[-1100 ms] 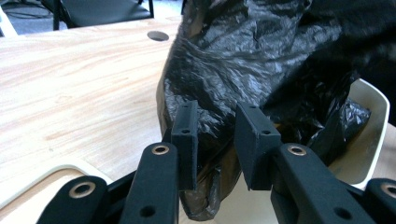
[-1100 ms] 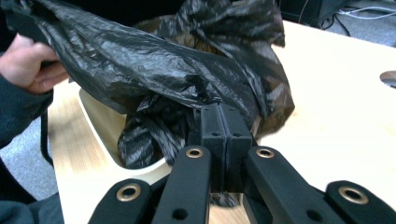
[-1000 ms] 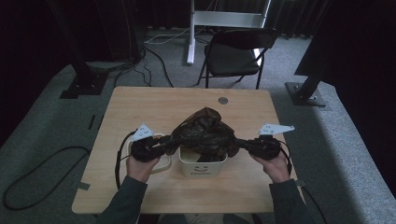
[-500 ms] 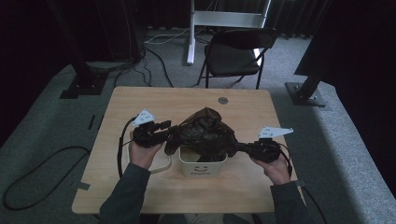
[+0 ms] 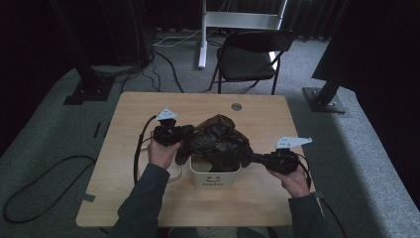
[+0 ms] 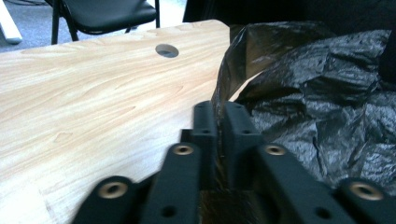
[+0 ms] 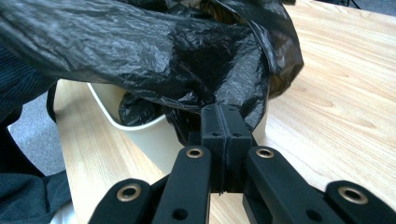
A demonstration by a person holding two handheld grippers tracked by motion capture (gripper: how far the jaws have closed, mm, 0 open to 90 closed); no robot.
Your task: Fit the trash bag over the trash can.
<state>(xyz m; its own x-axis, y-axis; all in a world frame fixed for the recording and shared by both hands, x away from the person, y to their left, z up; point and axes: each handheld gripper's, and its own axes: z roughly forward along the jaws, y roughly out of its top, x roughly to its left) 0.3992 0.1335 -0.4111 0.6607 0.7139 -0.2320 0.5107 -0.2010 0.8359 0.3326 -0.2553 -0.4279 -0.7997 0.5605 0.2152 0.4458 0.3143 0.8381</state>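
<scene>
A crumpled black plastic bag (image 5: 218, 141) lies over a small white bin (image 5: 214, 177) in the middle of the wooden table (image 5: 124, 148). My left gripper (image 5: 190, 131) is at the bag's left side. In the left gripper view its jaws (image 6: 219, 109) have just been closing and pinch the thin edge of the bag (image 6: 322, 93). My right gripper (image 5: 253, 157) holds the bag's right side. In the right gripper view its jaws (image 7: 223, 112) are shut on a fold of the bag (image 7: 154, 51), just above the bin's rim (image 7: 140, 133).
A round cable hole (image 5: 236, 106) sits near the table's far edge. A black folding chair (image 5: 250, 54) stands behind the table. Bare tabletop lies to the left of the bin and beyond it.
My left gripper has moved away from the person along the bag's left side and closed on the bag's edge. The right gripper has kept its place and its grip.
</scene>
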